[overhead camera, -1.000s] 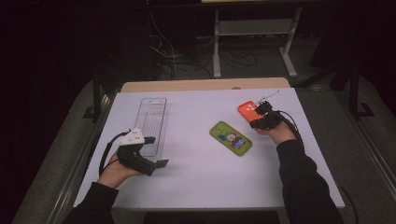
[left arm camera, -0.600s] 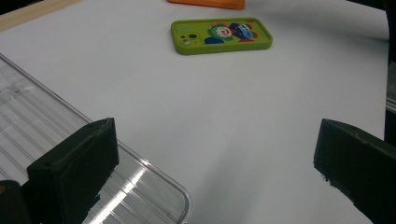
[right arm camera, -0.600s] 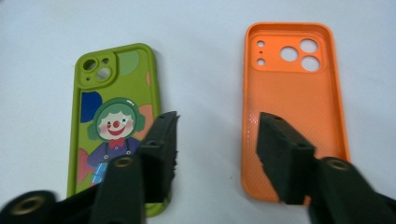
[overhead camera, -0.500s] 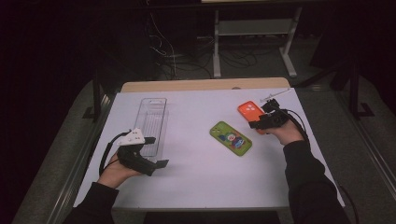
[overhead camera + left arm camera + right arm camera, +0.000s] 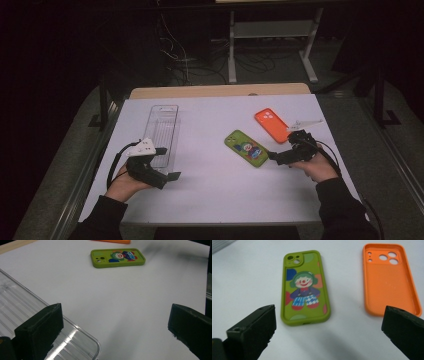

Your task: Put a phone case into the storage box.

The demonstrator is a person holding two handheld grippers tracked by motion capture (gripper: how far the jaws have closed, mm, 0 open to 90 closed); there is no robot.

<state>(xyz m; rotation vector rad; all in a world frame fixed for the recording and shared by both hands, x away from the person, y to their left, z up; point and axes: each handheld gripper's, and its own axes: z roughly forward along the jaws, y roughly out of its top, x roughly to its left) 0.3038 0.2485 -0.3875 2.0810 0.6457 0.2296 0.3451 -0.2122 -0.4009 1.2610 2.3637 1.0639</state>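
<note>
Green phone case, cartoon clown print: lies flat on the white bench, right of centre, not yet grasped. Orange phone case: hollow side up, just beside the green one on its far right, apart from it. Clear plastic tray: ribbed, empty, on the left half of the bench.

Right tongs: jaws spread wide, holding nothing, aimed at the near short end of the green case; in the right gripper view that case sits just ahead of the gap, toward the left jaw.

Left tongs: open, empty, resting at the tray's near corner.

Progress, as judged: neither case lifted nor placed in the tray; pickup and transfer of both appear to remain.
</note>
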